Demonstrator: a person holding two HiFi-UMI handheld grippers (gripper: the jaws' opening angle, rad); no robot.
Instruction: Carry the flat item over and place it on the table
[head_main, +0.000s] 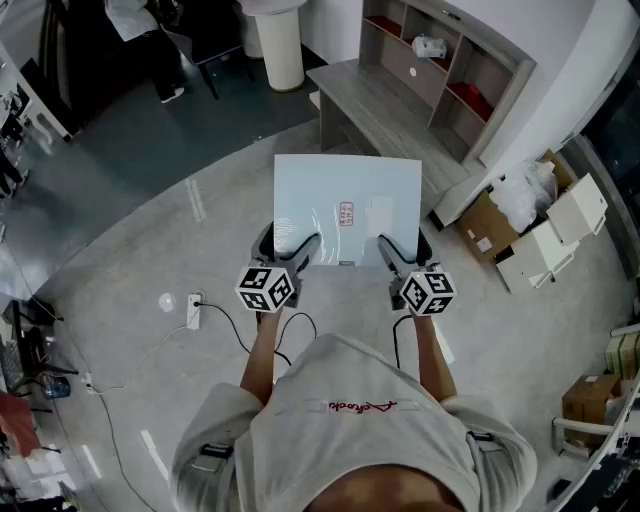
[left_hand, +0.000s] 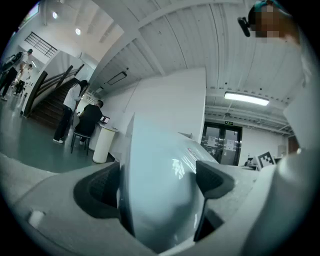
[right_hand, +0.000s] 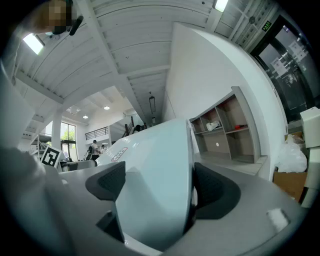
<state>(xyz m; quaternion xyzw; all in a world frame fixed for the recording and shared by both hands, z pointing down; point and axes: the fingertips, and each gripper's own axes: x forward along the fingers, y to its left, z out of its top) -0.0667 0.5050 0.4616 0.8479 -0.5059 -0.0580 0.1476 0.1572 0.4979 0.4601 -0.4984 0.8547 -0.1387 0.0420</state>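
- Holding the flat item (head_main: 348, 195) level in the air, just short of the table (head_main: 372, 108), both tongs grip the edge that lies farthest from the table. The floor (head_main: 200, 260) on the table's near side is below it.
- The left tongs (left_hand: 157, 182) stand wide apart yet pinch the sheet, with a dark pad pressed to each face.
- The right tongs (right_hand: 161, 187) are clamped on the same edge in the same way. The two grips sit apart, one on either side of that edge's middle.
- Stiffness: the sheet reaches out toward the table with no sag that I can see, so it probably handles as a rigid board and not as cloth or film.
- Surface: pale and glossy, with bright reflections and a small red-bordered label (head_main: 346, 213) near its middle. It is likely slick, so it could creep out of the pads if tilted.
- Weight: it looks light to moderate. Because it is held by one edge only, its breadth levers against the pads, so sudden swings are best avoided.
- Material: I cannot tell whether it is plastic, glass or coated board. Its corners and the edge nearest the table should be treated as easily chipped.
- Where to hold: two well-spaced bites on the edge away from the table look sound, and a deeper bite would resist twisting better.
- Setting down would likely go best with the table-side edge landing first and the held edge lowered after it.
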